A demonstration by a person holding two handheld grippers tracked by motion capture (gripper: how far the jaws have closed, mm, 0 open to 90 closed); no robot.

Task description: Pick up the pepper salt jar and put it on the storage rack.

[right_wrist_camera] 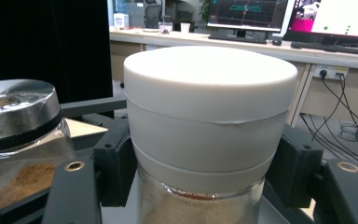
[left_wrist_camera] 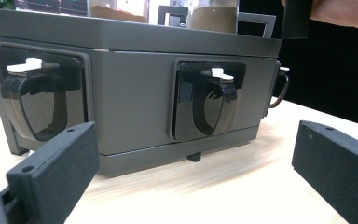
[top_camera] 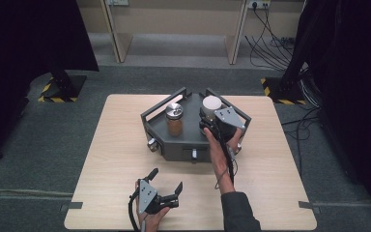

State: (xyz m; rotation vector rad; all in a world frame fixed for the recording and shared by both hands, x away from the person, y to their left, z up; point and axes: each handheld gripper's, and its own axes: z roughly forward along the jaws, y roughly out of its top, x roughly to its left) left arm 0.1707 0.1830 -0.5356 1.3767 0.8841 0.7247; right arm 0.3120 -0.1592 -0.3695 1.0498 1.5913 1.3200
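On the left, the left tongs (top_camera: pixel 165 186) rest low on the pale wooden counter (top_camera: pixel 111 145), jaws spread wide and empty, waiting just before the dark grey metal rack (top_camera: pixel 174 145). On the rack stands a steel-lidded glass jar of brown powder (top_camera: pixel 175 119). Beside it, the right tongs (top_camera: pixel 207 126) are clamped around the white-capped glass jar (top_camera: pixel 212 104) just below its cap, probably to lift it.
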